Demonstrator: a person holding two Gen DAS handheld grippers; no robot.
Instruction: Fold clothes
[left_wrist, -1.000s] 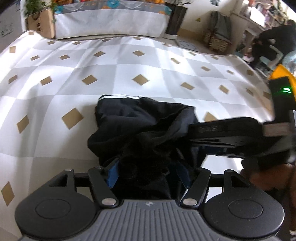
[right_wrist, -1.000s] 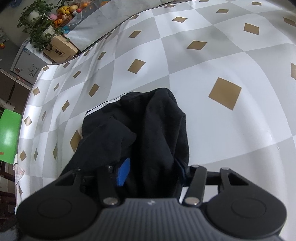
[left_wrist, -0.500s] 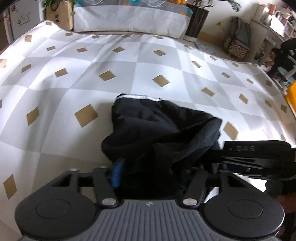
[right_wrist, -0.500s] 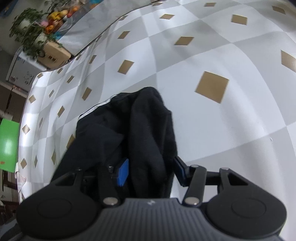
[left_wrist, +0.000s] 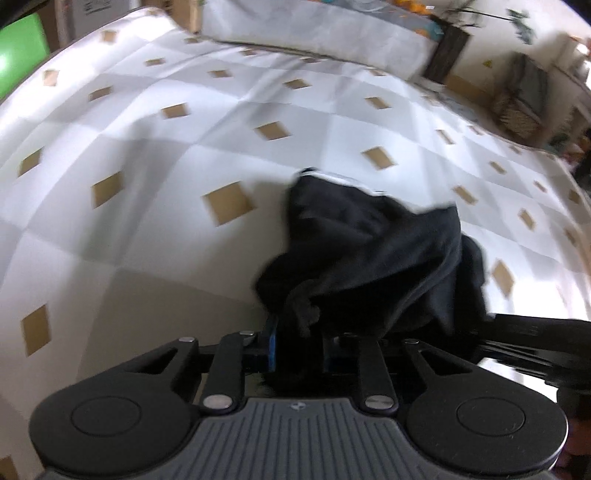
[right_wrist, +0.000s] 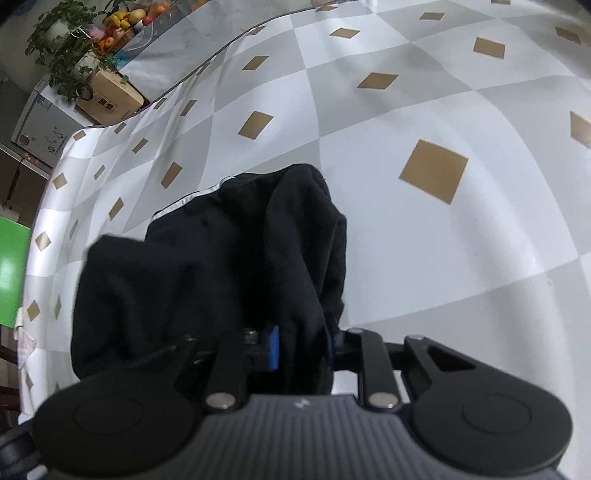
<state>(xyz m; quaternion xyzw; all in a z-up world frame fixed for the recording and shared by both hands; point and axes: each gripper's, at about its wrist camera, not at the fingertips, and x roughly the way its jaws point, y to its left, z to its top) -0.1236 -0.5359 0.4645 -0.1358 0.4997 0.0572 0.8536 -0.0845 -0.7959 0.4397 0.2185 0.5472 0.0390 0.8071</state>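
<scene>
Black, soft cotton garment with a white stripe (right_wrist: 236, 258) lies bunched on the checked tablecloth (right_wrist: 461, 258), left gripper (left_wrist: 299, 343) clenched on it, right gripper (right_wrist: 301, 345) closing on it; limp and light, it looks best gripped at edges.

A lived-in home room. Beyond the checked surface (right_wrist: 424, 229) stand a potted plant (right_wrist: 70, 62), a fruit bowl (right_wrist: 122, 22) beside it and a cardboard box (right_wrist: 110, 98) below.
</scene>
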